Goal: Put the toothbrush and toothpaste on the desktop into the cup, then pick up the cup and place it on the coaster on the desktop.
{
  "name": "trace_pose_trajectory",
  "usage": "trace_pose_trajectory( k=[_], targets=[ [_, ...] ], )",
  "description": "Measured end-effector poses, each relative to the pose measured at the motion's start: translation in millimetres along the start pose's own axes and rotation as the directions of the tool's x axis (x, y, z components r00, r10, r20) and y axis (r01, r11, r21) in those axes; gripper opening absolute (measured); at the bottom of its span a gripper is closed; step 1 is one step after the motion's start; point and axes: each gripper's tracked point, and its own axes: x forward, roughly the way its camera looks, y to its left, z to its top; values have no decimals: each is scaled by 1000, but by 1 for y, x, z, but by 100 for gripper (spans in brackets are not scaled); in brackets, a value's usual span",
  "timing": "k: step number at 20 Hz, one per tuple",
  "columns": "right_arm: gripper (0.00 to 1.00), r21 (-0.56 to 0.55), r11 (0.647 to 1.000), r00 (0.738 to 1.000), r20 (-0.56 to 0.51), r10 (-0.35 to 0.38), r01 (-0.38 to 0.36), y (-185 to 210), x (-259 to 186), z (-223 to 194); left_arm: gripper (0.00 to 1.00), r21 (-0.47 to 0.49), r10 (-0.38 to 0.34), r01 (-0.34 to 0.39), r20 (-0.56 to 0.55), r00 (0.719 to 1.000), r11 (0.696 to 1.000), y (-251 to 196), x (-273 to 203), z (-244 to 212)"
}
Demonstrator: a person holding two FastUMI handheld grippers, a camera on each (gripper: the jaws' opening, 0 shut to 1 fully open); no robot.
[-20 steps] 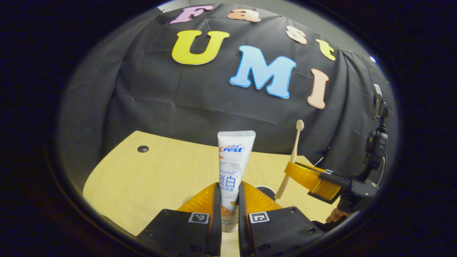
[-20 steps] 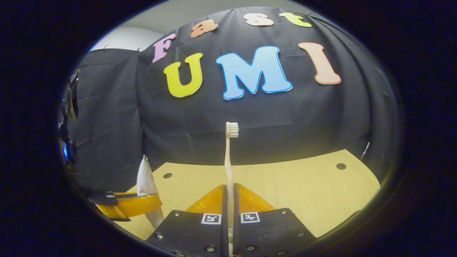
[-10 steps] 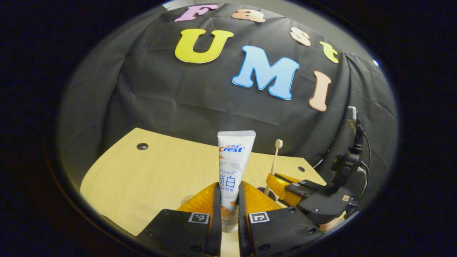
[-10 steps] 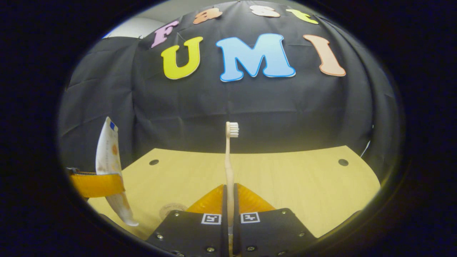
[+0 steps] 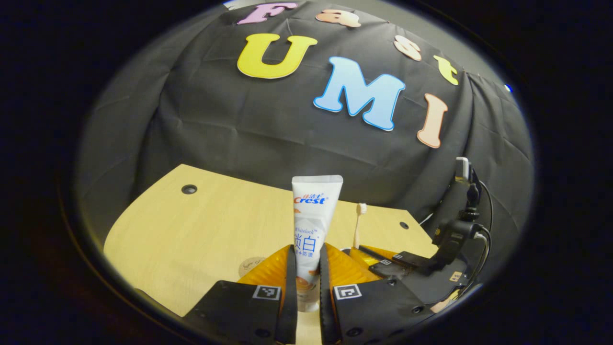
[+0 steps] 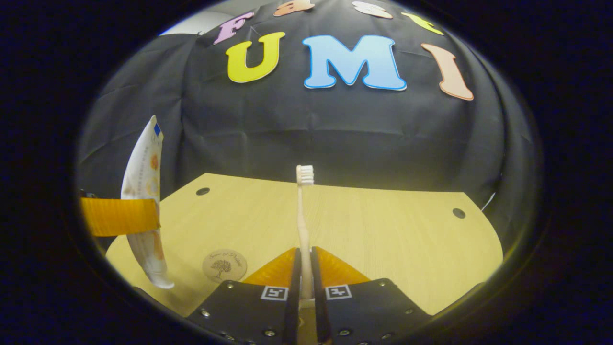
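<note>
Left claw point(image 5: 305, 268): clenched on the toothpaste point(image 5: 313, 218), both fingers pressing the tube, which stands upright, cap end down, lifted off the counter point(image 5: 191, 230).

Right claw point(image 6: 302, 273): clenched on the toothbrush point(image 6: 302, 211) by its handle, bristles up, held clear above the counter.

In the right gripper view the toothpaste hangs at far left, and the coaster point(image 6: 224, 265) lies flat on the counter between it and the right claw, near edge.
</note>
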Motion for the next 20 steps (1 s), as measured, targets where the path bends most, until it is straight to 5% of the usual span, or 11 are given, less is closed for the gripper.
trace_pose_trajectory(
  k=[4,5,7,9,14,20],
  targets=[
    [35,22,1000,1000,-5,5,-5,-3,-8,1,26,-2,-5,5,-3,1000,1000,-3,2,1],
    [51,27,1000,1000,-4,-1,1,-6,-10,2,26,-5,-6,6,-2,1000,1000,-4,2,0],
    [54,38,999,1000,10,-11,11,-12,-18,6,26,-9,-11,11,-1,1000,1000,-6,6,1],
    [75,44,999,999,26,-31,30,-22,-28,11,26,-10,-18,18,5,1000,1000,-10,11,2],
    [86,57,992,989,90,-119,114,-58,-60,33,26,-3,-69,69,29,997,998,-28,30,9],
    [86,132,976,976,113,-187,172,-93,-95,39,26,-24,-172,175,84,981,984,-67,58,17]
  ],
)
